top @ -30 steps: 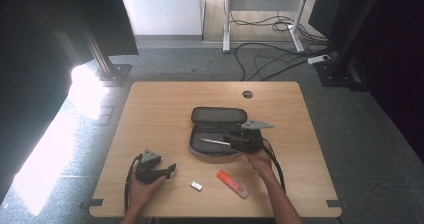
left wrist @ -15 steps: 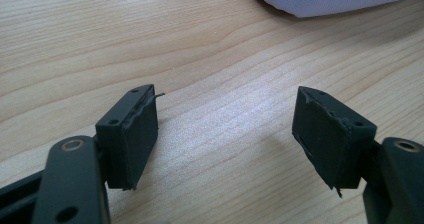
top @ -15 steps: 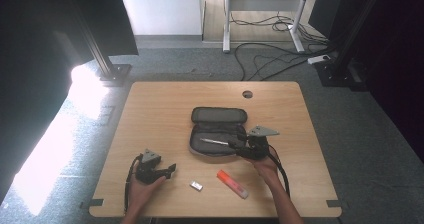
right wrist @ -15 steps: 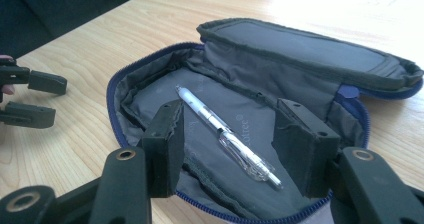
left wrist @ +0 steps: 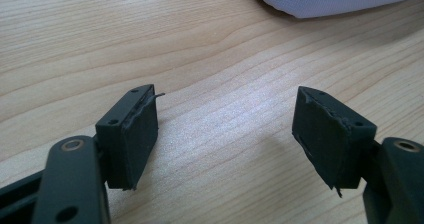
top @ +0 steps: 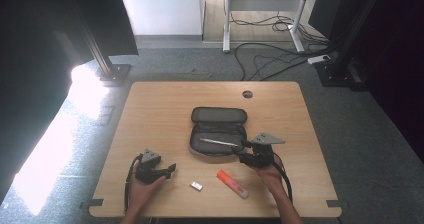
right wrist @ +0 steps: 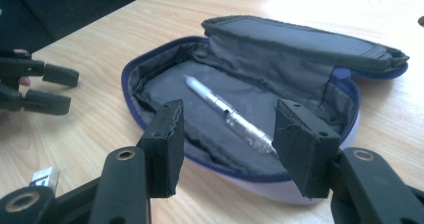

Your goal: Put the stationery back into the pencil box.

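Your right tongs [top: 243,150] sit at the near right edge of the open pencil case [top: 218,129], and their jaws have just been opening — they now stand wide apart with nothing pressed between them. The silver pen [right wrist: 227,116] lies inside the case, slantwise on its dark lining, just beyond the jaws. Your left tongs [top: 169,171] rest apart too, empty, over bare table [top: 160,109] — well clear of the case. An orange marker [top: 231,183] and a small eraser [top: 196,185] lie near the table's front edge.
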A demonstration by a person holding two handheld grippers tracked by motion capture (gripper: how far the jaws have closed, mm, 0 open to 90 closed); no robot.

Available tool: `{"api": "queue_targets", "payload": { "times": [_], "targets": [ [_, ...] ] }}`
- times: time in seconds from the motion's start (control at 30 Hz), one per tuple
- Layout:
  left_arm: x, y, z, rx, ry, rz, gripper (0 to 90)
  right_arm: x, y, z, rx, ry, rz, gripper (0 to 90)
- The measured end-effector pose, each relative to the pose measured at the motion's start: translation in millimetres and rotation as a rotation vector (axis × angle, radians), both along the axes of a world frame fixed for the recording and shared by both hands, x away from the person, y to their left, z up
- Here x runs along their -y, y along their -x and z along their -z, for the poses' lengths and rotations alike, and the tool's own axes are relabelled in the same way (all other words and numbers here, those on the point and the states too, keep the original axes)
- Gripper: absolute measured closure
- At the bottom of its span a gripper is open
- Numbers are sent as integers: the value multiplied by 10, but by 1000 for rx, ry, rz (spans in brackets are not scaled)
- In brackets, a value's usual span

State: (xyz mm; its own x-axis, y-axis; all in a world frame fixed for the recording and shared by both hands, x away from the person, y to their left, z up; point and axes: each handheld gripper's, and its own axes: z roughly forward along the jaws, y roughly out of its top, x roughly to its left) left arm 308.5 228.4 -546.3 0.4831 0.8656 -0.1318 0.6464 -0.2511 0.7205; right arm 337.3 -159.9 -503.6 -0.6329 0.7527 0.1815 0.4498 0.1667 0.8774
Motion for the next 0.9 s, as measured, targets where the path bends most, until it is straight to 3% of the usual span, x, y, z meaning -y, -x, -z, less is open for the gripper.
{"api": "queue_targets", "payload": {
  "times": [0.5,0.63,0.7,0.9],
  "targets": [
    [-3,-8,0,0,0,1,269,48,271,76,-3,9,-5,471],
    [-10,-12,-1,-3,5,1,269,80,360,160,-27,-5,-6,471],
    [-6,-11,0,-1,1,1,269,87,403,202,-31,11,-5,471],
    [1,-9,-1,0,-4,0,270,100,421,229,-40,10,-16,472]
  ]
}}
